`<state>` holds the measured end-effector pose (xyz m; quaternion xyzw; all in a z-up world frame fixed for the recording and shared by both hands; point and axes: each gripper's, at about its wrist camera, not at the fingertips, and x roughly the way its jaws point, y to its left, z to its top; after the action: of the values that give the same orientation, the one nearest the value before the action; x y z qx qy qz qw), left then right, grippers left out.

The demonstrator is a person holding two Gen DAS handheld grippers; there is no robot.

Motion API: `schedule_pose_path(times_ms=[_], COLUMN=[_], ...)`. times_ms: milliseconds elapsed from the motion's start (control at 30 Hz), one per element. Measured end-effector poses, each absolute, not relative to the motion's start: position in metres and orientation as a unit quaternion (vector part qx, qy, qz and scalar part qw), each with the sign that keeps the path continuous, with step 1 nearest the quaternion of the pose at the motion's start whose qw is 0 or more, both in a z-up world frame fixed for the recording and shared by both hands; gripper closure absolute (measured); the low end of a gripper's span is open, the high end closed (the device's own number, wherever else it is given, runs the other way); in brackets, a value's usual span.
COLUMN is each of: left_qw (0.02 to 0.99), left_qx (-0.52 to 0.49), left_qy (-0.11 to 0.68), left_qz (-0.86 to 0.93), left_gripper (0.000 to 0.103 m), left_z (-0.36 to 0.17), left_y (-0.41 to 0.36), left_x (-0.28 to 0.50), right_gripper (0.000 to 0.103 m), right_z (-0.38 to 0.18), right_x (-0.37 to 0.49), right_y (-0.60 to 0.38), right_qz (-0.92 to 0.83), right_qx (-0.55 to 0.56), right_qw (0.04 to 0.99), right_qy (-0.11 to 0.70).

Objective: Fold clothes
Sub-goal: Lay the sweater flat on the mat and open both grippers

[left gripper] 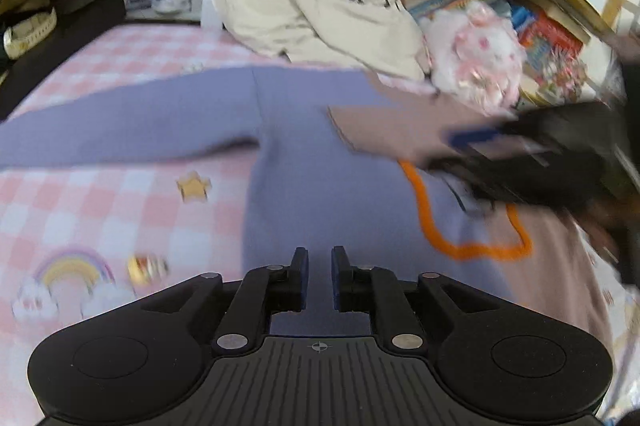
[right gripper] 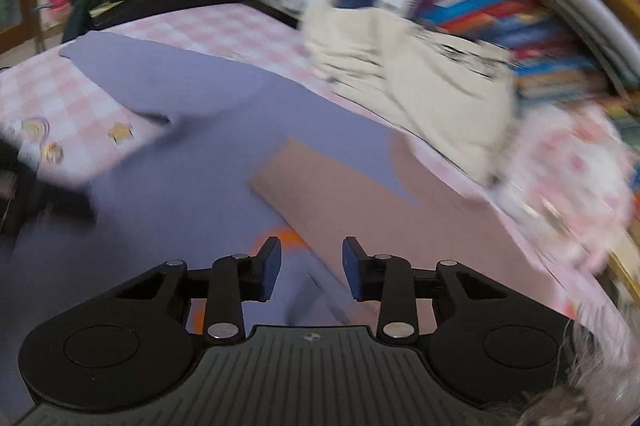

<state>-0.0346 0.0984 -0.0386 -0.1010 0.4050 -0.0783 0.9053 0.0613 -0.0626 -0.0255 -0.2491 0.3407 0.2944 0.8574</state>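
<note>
Black grippers [left gripper: 319,278] [right gripper: 311,268]: blue pads [right gripper: 271,266], silver screws [left gripper: 231,341], ribbed housing, crosshair mark [left gripper: 319,347].

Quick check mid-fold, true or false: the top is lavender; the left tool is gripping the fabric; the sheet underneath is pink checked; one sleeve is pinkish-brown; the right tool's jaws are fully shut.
1. The top is lavender. True.
2. The left tool grips fabric. False: nothing sits between its jaws.
3. The sheet is pink checked. True.
4. One sleeve is pinkish-brown. True.
5. The right tool is fully shut. False: a clear gap shows between its jaws, and nothing is in it.
</note>
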Motion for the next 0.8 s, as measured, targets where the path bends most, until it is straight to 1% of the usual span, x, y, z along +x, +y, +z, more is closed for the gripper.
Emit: schedule_pose_path(times_ms=[33,100,233,300,367,467,567,667,800], left_qw=[0.903,0.902,0.904,0.903,0.902,0.905,0.914,0.922,0.922], left_qx=[-0.100,-0.087,-0.064,-0.067,-0.079,-0.089,-0.098,-0.108,-0.105], left_qy=[0.410,0.415,0.415,0.415,0.416,0.410,0.386,0.366,0.370], left_qz=[-0.079,-0.083,-0.087,-0.087,-0.085,-0.079,-0.073,-0.063,-0.047], left_gripper=[0.081,0.077,0.075,0.075,0.075,0.075,0.072,0.071,0.071], left_z=[-0.041,-0.044,-0.044,-0.044,-0.044,-0.040,-0.030,-0.023,-0.023], left_y=[0.097,0.092,0.089,0.090,0.091,0.096,0.103,0.113,0.122], left_x=[-0.039,-0.046,-0.055,-0.056,-0.055,-0.055,-0.056,-0.057,-0.051], right_gripper=[0.072,0.072,0.072,0.096,0.097,0.097,0.097,0.097,0.097], right_z=[-0.029,-0.035,-0.049,-0.046,-0.041,-0.014,0.016,0.030,0.030], right_x=[0.067,0.078,0.091,0.096,0.099,0.096,0.094,0.092,0.089], right_y=[-0.051,-0.030,-0.014,-0.021,-0.032,-0.078,-0.155,-0.240,-0.336], right_qz=[0.303,0.317,0.315,0.302,0.286,0.236,0.152,0.041,-0.083], right_qx=[-0.251,-0.257,-0.252,-0.242,-0.234,-0.200,-0.159,-0.150,-0.136], right_qw=[0.853,0.843,0.840,0.849,0.861,0.899,0.933,0.943,0.931], right_qy=[0.344,0.350,0.363,0.359,0.350,0.309,0.286,0.293,0.327])
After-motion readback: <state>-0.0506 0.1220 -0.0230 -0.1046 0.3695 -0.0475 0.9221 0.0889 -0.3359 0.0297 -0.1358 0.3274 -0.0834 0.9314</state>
